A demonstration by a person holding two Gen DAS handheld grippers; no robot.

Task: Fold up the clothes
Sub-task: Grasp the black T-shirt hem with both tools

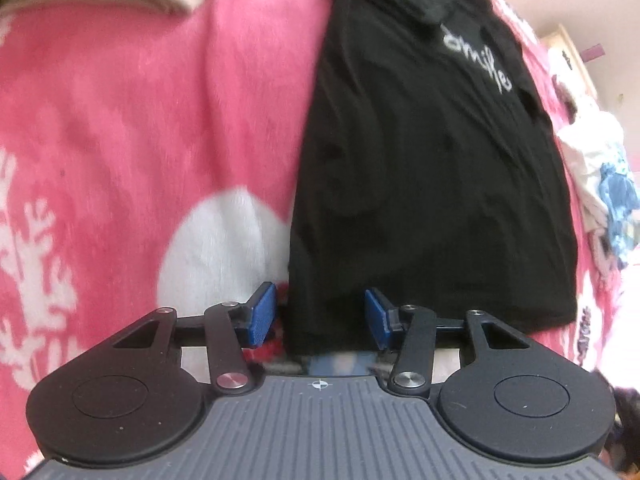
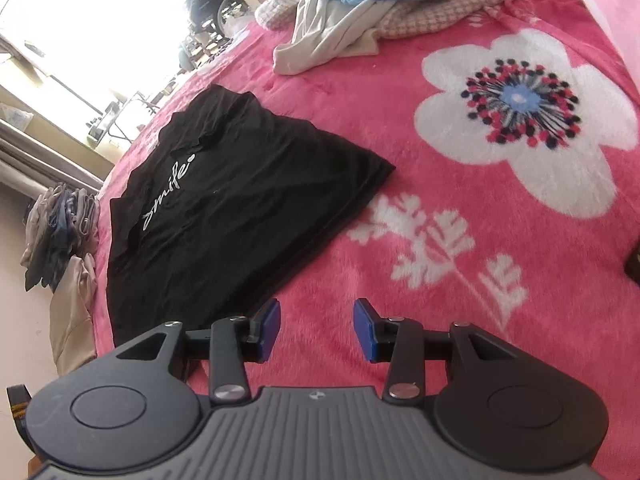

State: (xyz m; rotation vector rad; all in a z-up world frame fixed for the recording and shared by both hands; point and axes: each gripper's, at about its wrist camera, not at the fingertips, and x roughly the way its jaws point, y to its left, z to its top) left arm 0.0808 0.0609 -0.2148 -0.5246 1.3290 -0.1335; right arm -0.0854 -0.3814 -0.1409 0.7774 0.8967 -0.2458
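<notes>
A black T-shirt [image 1: 432,176] with white script lettering lies partly folded into a long strip on a pink floral blanket [image 1: 152,120]. My left gripper [image 1: 320,316] is open, and its blue pads straddle the near left corner of the shirt's hem. The shirt also shows in the right wrist view [image 2: 232,200], to the left. My right gripper [image 2: 316,330] is open and empty above the bare blanket [image 2: 400,152], just right of the shirt's near edge.
A pile of unfolded clothes [image 2: 372,4], cream, blue and checked, lies at the far end of the bed; it also shows at the right edge of the left wrist view [image 1: 600,184]. More garments [image 2: 60,232] hang off the bed's left side. A dark object [image 2: 634,268] sits at the right edge.
</notes>
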